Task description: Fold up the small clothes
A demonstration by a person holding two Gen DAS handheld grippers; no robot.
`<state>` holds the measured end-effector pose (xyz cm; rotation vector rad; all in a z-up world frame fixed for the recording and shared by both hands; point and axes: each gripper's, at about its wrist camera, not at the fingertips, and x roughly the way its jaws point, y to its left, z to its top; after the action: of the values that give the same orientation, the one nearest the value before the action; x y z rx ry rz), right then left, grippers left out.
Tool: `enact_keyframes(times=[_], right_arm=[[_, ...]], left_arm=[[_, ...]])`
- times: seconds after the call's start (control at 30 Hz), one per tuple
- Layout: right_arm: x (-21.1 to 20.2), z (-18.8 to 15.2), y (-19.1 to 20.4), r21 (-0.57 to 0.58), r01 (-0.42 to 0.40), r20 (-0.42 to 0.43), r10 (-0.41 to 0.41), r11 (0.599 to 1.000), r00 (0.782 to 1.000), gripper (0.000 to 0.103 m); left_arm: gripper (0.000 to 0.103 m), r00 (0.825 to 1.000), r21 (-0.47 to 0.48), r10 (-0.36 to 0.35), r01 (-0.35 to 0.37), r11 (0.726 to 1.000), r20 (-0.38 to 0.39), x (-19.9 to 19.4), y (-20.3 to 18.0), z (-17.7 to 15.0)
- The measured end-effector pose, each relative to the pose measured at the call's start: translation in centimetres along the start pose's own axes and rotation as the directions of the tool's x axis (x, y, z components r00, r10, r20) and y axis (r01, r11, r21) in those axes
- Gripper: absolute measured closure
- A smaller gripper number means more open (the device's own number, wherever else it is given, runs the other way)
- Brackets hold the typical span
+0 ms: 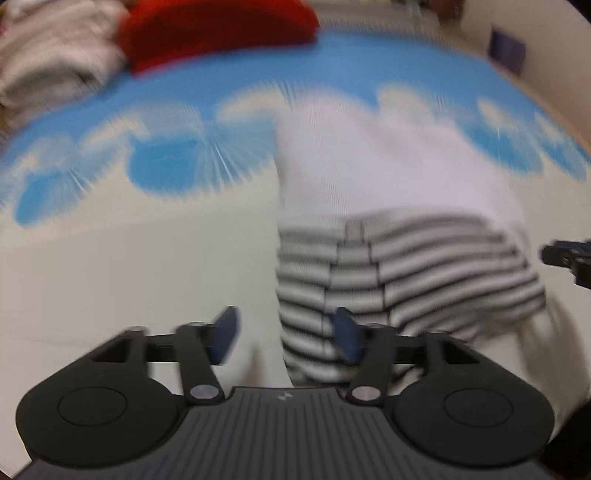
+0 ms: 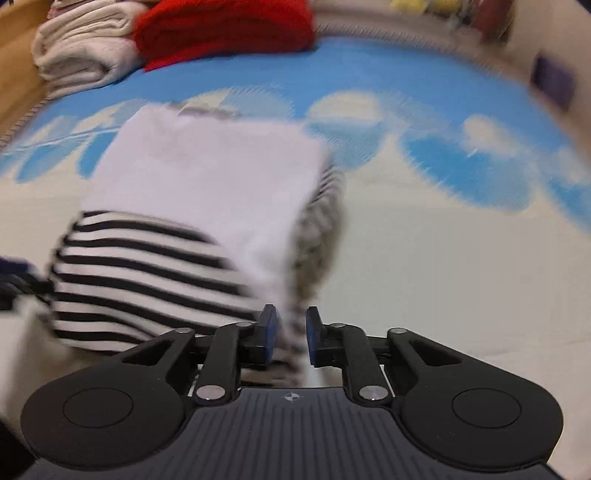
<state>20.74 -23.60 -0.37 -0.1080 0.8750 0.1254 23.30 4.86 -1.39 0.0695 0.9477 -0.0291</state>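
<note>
Left wrist view first: your left gripper (image 1: 284, 336) stands with its jaws spread wide and nothing pinched. The right-hand pad overlaps the near left edge of the striped garment (image 1: 406, 266), but the left-hand pad hangs over bare bedsheet (image 1: 129, 266), so the cloth is free of this tool. From here the garment lies at one to two o'clock, its folded white panel running away toward twelve, with the stripes nearest you.

In the right wrist view, your right gripper (image 2: 290, 332) has its jaws drawn close, with a narrow gap left between them. A strip of the garment's edge (image 2: 291, 314) sits in that gap; through the blur I cannot tell whether the pads press on it or merely flank it. From this tool the garment (image 2: 166, 229) spreads out toward ten and eleven o'clock.

So the piece lies between your two tools, its long axis running from you toward the far side of the bed, each near corner just beside one gripper. Your right hand looks the nearer to a hold; the left would have to shift toward three o'clock to catch its edge.

Farther out, at eleven to twelve o'clock, a red folded item (image 2: 225, 29) and a stack of cream towels (image 2: 81, 48) sit well apart from the work.
</note>
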Motion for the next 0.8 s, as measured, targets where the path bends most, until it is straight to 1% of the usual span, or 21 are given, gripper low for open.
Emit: enact_keyframes(times=[0.03,0.07,0.1,0.13,0.2,0.3,0.33,0.4,0.47,0.53,0.6,0.7,0.73,0.8], right_arm=[[-1.3,0.1,-0.3,0.004,0.02,0.051,-0.02,1.0,0.998,0.074],[-2.7,0.2,-0.5,0.012,0.032,0.101,-0.033,0.999,0.994,0.068],[-4.1,0.1,-0.7,0.023,0.042,0.145,-0.045,0.999,0.988,0.052],[-5.4,0.0,-0.7,0.029,0.051,0.178,-0.055,0.998,0.983,0.037],[-7.9,-0.9,-0.4,0.031,0.055,0.225,-0.06,0.998,0.972,0.024],[-10.7,-2.6,0.4,0.051,0.019,0.258,-0.031,0.999,0.966,0.021],[-11.5,-3.2,0.7,0.059,0.005,0.27,-0.021,0.998,0.963,0.019],[-12.9,-4.4,1.4,0.066,-0.019,0.29,-0.001,0.998,0.957,0.015],[-13.9,-5.6,2.2,0.067,-0.034,0.289,0.013,0.997,0.957,0.014],[-14.2,-6.1,3.0,0.072,-0.038,0.273,0.017,0.997,0.962,0.014],[-14.4,-6.6,3.5,0.08,-0.046,0.253,0.024,0.996,0.967,0.014],[-14.3,-6.8,4.1,0.098,-0.06,0.231,0.036,0.993,0.972,0.014],[-14.2,-6.8,4.2,0.102,-0.062,0.226,0.038,0.993,0.973,0.014],[-14.0,-6.8,4.4,0.105,-0.057,0.219,0.033,0.993,0.975,0.014]], left_arm=[[0.015,0.998,-0.021,0.008,-0.007,1.0,0.054,-1.4,0.2,-0.1],[0.014,0.996,-0.032,0.006,-0.003,0.999,0.092,-2.3,0.2,0.2],[0.014,0.992,-0.037,0.001,0.004,0.999,0.128,-3.4,0.3,0.3],[0.011,0.987,-0.038,-0.002,0.008,0.999,0.16,-4.6,0.3,0.2],[0.01,0.975,-0.04,0.006,0.003,0.999,0.22,-6.9,0.2,0.0],[0.008,0.959,-0.076,0.047,-0.027,0.997,0.278,-9.9,0.3,-0.8],[0.001,0.955,-0.104,0.06,-0.031,0.994,0.291,-11.0,0.5,-1.1],[0.001,0.949,-0.163,0.082,-0.033,0.986,0.305,-12.4,1.1,-2.1],[0.001,0.953,-0.187,0.09,-0.036,0.982,0.291,-13.3,0.8,-3.4],[0.001,0.958,-0.166,0.087,-0.042,0.985,0.274,-13.8,0.1,-4.6],[0.001,0.97,-0.161,0.047,-0.008,0.987,0.24,-13.8,-1.0,-5.6],[0.001,0.989,-0.188,-0.012,0.04,0.981,0.146,-12.7,-2.3,-7.0],[0.001,0.992,-0.187,-0.024,0.048,0.981,0.127,-12.5,-2.9,-7.2],[0.001,0.992,-0.157,-0.019,0.038,0.987,0.124,-12.1,-4.0,-7.4]])
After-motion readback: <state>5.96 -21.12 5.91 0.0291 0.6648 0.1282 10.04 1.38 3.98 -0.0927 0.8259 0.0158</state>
